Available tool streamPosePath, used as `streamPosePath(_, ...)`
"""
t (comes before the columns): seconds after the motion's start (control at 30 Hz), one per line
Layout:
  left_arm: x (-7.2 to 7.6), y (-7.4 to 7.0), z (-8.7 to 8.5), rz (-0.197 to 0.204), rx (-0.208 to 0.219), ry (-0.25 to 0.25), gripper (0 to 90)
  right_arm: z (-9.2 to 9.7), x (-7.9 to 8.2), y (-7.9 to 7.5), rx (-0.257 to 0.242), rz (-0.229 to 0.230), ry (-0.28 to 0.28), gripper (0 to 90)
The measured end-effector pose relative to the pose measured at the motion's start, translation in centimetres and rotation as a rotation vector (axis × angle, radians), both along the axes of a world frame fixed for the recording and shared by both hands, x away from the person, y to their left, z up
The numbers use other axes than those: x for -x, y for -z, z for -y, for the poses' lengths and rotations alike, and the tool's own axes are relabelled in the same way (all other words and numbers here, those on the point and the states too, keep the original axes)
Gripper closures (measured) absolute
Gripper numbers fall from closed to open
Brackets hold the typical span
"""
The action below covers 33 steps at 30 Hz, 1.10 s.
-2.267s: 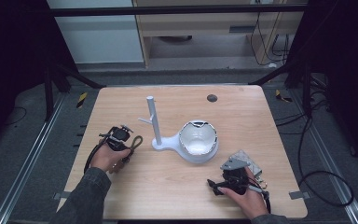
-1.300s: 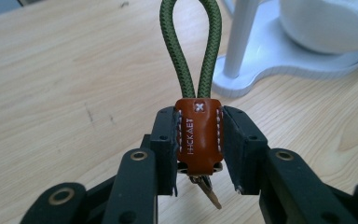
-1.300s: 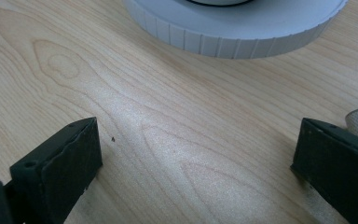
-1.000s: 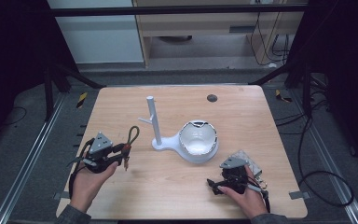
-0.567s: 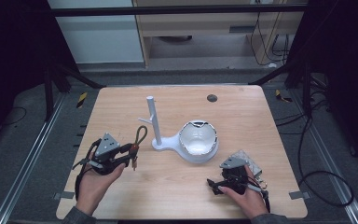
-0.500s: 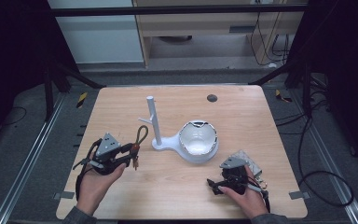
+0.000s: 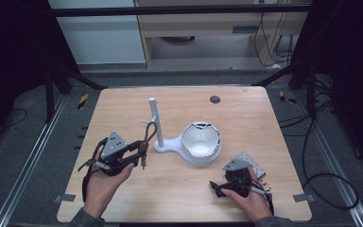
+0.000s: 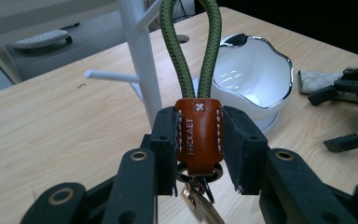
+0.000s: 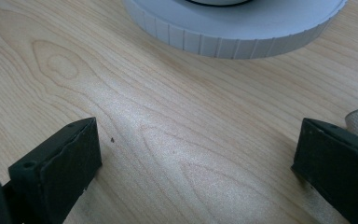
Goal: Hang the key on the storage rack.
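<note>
Left gripper (image 7: pixel 139 152) jaws clamped, right gripper (image 7: pixel 216 186) jaws apart

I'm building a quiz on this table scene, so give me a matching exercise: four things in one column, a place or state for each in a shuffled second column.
1. key strap
2. left gripper
3. right gripper
4. white bowl

A. jaws wide apart, nothing between them
B. sits on the base of the white stand
C. shut on the brown leather tab
D. green cord loop pointing up toward the stand

Pairs: 1-D, 2-C, 3-A, 4-B
</note>
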<state>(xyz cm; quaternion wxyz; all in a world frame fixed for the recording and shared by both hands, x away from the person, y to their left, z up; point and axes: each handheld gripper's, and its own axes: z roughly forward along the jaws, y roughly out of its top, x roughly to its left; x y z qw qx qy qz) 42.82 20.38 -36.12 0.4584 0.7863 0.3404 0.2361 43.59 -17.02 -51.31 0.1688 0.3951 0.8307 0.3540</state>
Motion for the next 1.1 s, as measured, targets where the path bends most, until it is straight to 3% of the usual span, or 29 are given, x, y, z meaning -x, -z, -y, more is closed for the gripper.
streamPosePath(0.37,-1.3,-0.1,0.5,0.006,0.0,-0.028,66.3,0.0,0.0,0.0,0.0,0.0,0.0,0.7)
streamPosePath(1.1,-4.5,2.0,1.0,-0.064,-0.038,-0.074,66.2,0.0,0.0,0.0,-0.001,0.0,0.003,0.7)
